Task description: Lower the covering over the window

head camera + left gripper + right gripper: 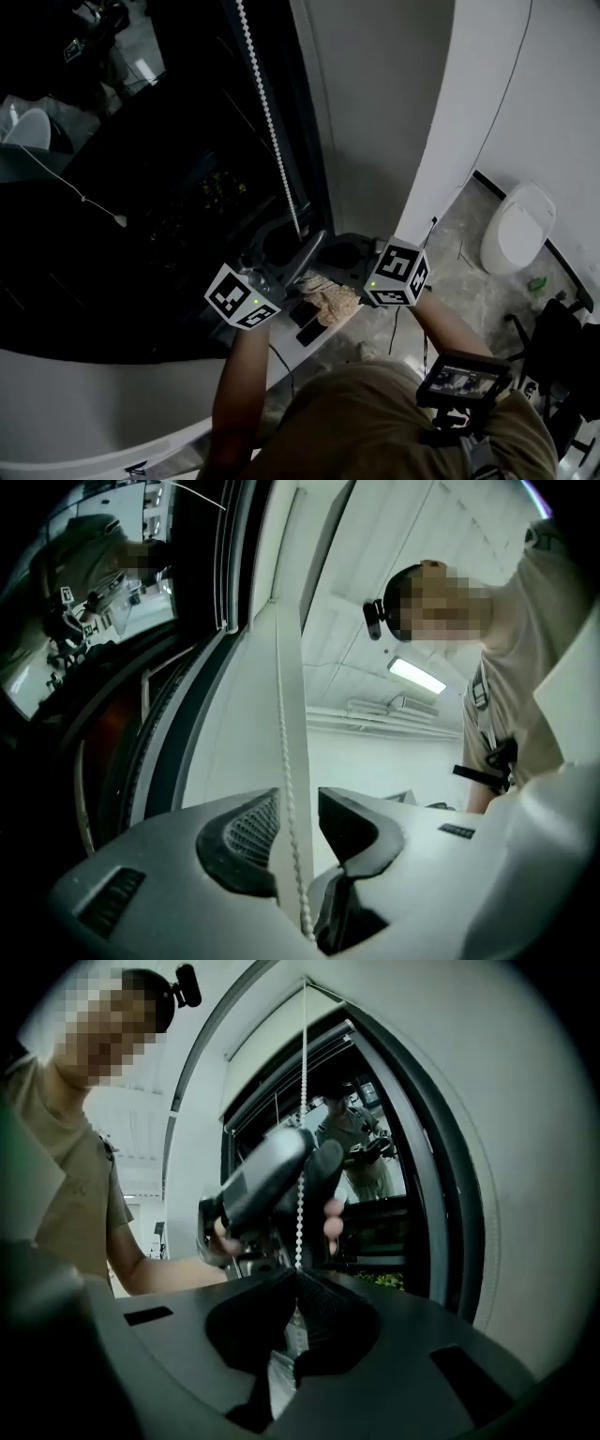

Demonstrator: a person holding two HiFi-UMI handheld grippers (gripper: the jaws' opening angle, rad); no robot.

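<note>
Pinching the bead chain (300,1147) tight in the right gripper (298,1281), left gripper (300,808) spread loosely around it above; best to pull straight down, without jerking or slipping beads.

Dim, fisheye-warped (ceiling light (417,675) glares).

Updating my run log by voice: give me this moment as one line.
left gripper: jaws apart, white bead chain running loose between | right gripper: shut on the chain, below the left
</note>
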